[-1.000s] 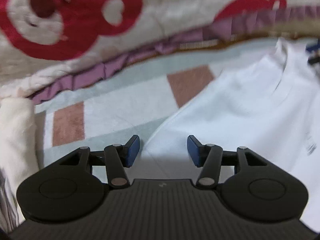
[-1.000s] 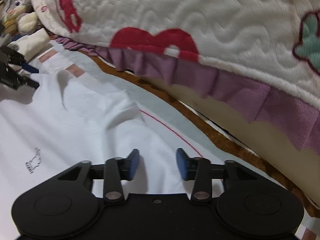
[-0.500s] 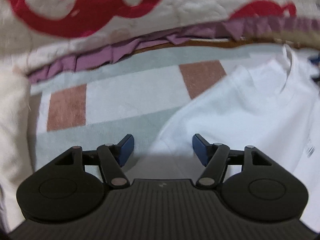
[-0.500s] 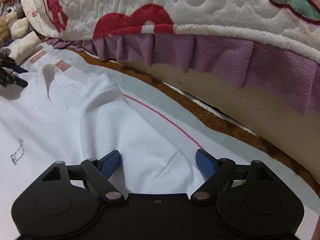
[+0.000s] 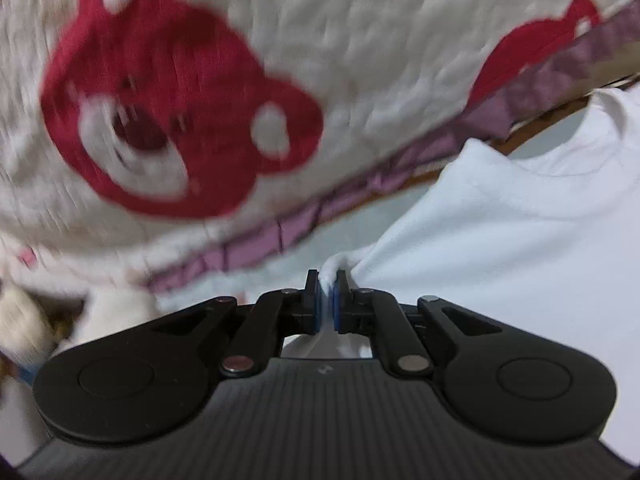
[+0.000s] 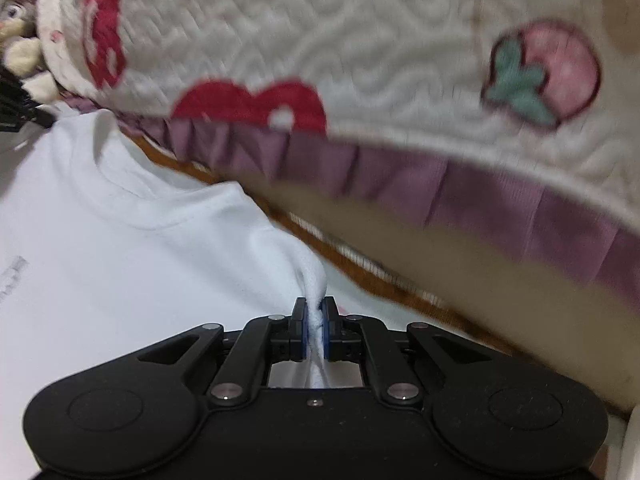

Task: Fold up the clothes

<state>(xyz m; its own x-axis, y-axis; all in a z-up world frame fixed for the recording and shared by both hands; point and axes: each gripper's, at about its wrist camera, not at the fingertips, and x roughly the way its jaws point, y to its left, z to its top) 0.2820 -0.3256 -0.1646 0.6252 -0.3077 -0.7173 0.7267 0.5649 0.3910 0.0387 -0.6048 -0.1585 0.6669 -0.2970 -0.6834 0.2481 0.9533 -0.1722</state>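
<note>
In the left wrist view the left gripper (image 5: 328, 286) sits at lower centre of the frame, its two blue pads pressed together on a bunched fold of the white shirt (image 5: 520, 248); the pinched cloth pokes up between the pads and runs back toward the gripper body; from there the shirt spreads out across the right half of the frame, with its neckline curving near the upper right edge; a cream blanket (image 5: 360, 40) with a large red bear face fills the upper left and centre, blurred; its purple frill (image 5: 256, 248) runs diagonally from lower left to upper right, just above a strip of pale sheet (image 5: 384, 208); something cream and fuzzy lies at the far lower left, too blurred to tell. In the right wrist view the right gripper (image 6: 315, 316) is at lower centre, likewise clamped on a ridge of the same shirt (image 6: 140, 264), which rises in a narrow peak above the pads; the shirt covers the left half of the frame, its round collar at centre left; the blanket (image 6: 360, 40) arches over the top, showing a pink strawberry at upper right; a stuffed toy (image 6: 20, 36) sits in the upper left corner.
</note>
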